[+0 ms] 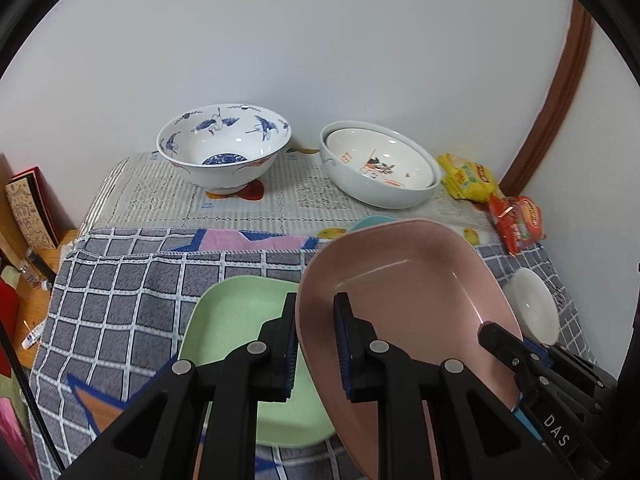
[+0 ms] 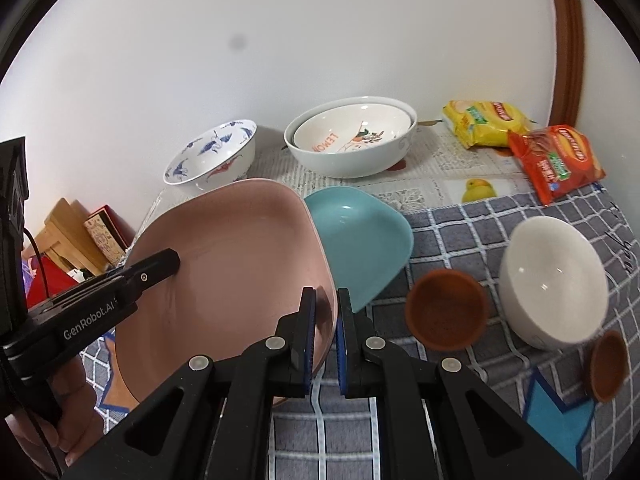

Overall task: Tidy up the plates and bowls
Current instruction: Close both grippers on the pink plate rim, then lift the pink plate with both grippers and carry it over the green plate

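Teal plate (image 2: 360, 240) beside held pink plate (image 2: 224, 264)

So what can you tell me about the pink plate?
The pink plate is a smooth, glossy squarish dish with rounded corners and a raised rim. It is empty, tilted and lifted above the checked cloth. The left hand-held gripper and right hand-held gripper each pinch its rim.

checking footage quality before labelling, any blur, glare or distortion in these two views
Left wrist view: strong fisheye bending, the brown door trim curves, corners black, pink plate sharp with a soft light streak. Right wrist view: same bending, white bowl and brown cup smeared by motion blur, glare spots in the white bowl, a dark smudge on the wall.
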The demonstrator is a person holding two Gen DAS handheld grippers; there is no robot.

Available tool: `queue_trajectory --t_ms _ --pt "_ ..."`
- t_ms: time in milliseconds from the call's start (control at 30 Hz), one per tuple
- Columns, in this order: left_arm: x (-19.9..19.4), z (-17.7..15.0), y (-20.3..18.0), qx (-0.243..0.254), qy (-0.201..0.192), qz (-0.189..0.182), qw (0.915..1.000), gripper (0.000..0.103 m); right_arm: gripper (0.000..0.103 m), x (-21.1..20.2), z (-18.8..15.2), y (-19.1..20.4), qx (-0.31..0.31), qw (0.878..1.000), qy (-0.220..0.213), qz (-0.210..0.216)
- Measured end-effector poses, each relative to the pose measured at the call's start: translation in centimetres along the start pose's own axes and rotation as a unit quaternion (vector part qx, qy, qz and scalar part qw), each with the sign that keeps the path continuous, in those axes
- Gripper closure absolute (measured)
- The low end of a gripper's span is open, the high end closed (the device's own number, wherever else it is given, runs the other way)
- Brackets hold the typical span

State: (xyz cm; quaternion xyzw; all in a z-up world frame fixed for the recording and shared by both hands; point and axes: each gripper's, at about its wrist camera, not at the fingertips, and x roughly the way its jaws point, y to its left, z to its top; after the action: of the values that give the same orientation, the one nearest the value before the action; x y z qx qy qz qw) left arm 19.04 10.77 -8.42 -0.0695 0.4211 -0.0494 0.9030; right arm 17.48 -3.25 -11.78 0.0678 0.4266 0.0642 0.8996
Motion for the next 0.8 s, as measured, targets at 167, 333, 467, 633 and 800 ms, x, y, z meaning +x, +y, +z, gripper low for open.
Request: queue_trajectory --t_ms 167,333,467,633,800 --pt "-1.9 -0.9 -0.8 0.005 -0.007 -0.005 0.9999 0.087 0.094 -2.3 -1.0 -0.3 0.006 1.0 -0.01 -0.004" --pt "-3.1 -1.8 -0.9 0.0 -0.005 -0.013 0.9999 0.087 0.095 -3.9 -1.7 -0.5 0.011 1.0 -0.018 -0.001" --pt "-4.1 -2.5 -1.2 0.0 -0.008 -0.009 0.9999 0.087 0.095 -4.9 -2.2 -0.4 0.013 1.0 -0.022 0.002" --pt "-5.3 -3.1 -1.4 0.001 -0.016 -0.008 0.9998 0.087 0.095 -6.0 -2.6 -0.1 0.011 1.0 -0.027 0.003" --pt "-6.3 -3.5 -1.5 -0.003 -0.02 -0.006 0.9998 0.087 0.095 -6.9 -2.9 0.0 0.007 0.999 -0.033 0.004"
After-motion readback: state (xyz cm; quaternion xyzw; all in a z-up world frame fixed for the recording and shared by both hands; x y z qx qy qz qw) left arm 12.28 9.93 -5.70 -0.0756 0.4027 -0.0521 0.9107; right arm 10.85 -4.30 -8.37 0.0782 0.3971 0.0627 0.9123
